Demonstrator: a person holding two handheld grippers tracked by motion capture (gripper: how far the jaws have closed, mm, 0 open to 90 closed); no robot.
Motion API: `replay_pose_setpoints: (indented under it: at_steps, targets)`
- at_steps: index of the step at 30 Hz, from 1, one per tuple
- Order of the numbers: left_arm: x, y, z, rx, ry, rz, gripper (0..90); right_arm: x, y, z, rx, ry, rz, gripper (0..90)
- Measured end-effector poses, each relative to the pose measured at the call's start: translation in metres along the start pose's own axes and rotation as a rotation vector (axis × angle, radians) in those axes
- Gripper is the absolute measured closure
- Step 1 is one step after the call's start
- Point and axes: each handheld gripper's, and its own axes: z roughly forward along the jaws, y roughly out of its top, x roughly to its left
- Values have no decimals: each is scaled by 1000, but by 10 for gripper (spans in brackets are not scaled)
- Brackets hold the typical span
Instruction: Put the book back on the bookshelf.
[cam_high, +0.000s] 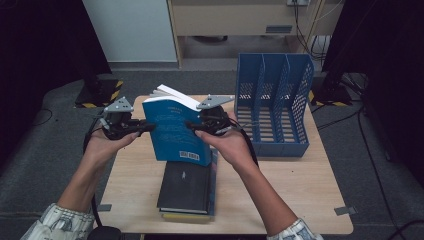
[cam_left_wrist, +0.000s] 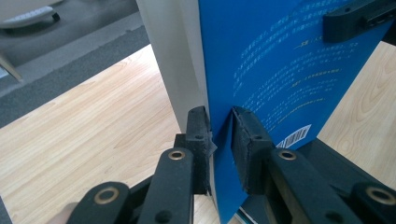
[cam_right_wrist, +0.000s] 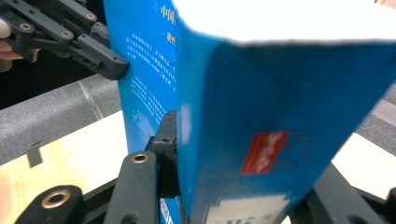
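A blue paperback (cam_high: 175, 132) stands upright, lifted just above a stack of books on the wooden table (cam_high: 310, 195). My left gripper (cam_high: 147, 127) holds its left edge and my right gripper (cam_high: 192, 126) its right side. In the left gripper view my left gripper (cam_left_wrist: 220, 126) is shut on the thin blue back cover (cam_left_wrist: 280, 60), with the white page block (cam_left_wrist: 173, 70) beside the left jaw. In the right gripper view my right gripper (cam_right_wrist: 243, 154) is clamped across the thick spine side of the book (cam_right_wrist: 280, 116), which hides the right jaw.
Under the paperback lies a black book (cam_high: 184, 187) on top of a stack with blue and yellow edges. A blue three-slot file rack (cam_high: 272, 100) stands at the table's far right. Grey carpet surrounds the table.
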Motion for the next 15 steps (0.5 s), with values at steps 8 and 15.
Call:
replay_pose_setpoints:
  at_steps: [8,15]
  targets:
    - [-6,-5,-2,-22,12,9,756,4,2,-8,20,34,-34,568]
    - [-5,-10,-2,-54,-6,-15,734,9,5,-13,18,73,-53,539]
